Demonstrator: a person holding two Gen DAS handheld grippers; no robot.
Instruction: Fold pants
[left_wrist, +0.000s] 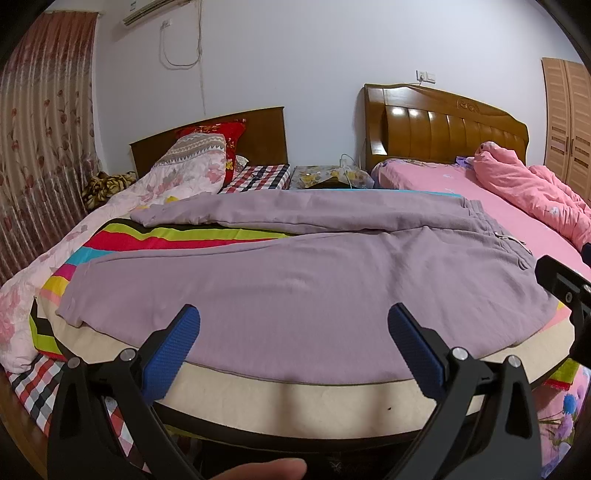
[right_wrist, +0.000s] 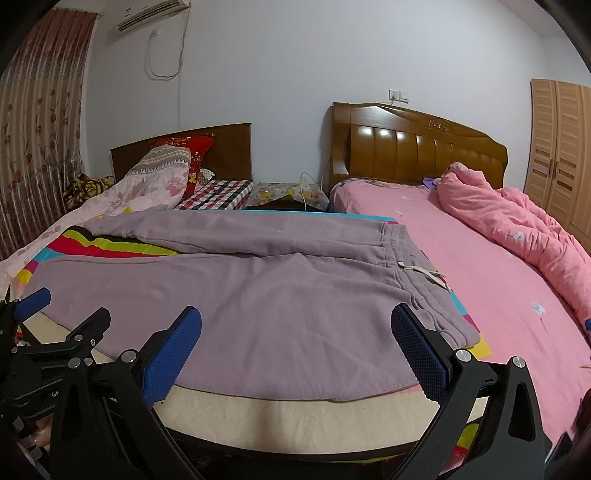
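my left claw (left_wrist: 293, 328) hangs wide apart over the near edge of the board, its blue fingers (left_wrist: 173, 354) ribbed with a fine grid, gripping nothing. my right claw (right_wrist: 295, 330) is spread just the same, its dimpled blue pads (right_wrist: 419, 354) hovering above the cloth without touching it that i can see. the pants (left_wrist: 295, 280) lie flat and spread out before me, a soft mauve fleece with a faintly fuzzy nap, two long legs running off to the left in a shallow v, the ribbed elastic waistband (right_wrist: 410, 258) to the right with a pale drawstring (right_wrist: 428, 275) curled beside it. under them is a striped cloth (left_wrist: 177, 240) in loud bands of red, yellow-green, black and cyan, laid over a pale beige board (right_wrist: 314, 417) with a curved front rim. to the right stretches a smooth pink sheet (right_wrist: 498, 295) and a rumpled pink quilt (right_wrist: 517, 221).
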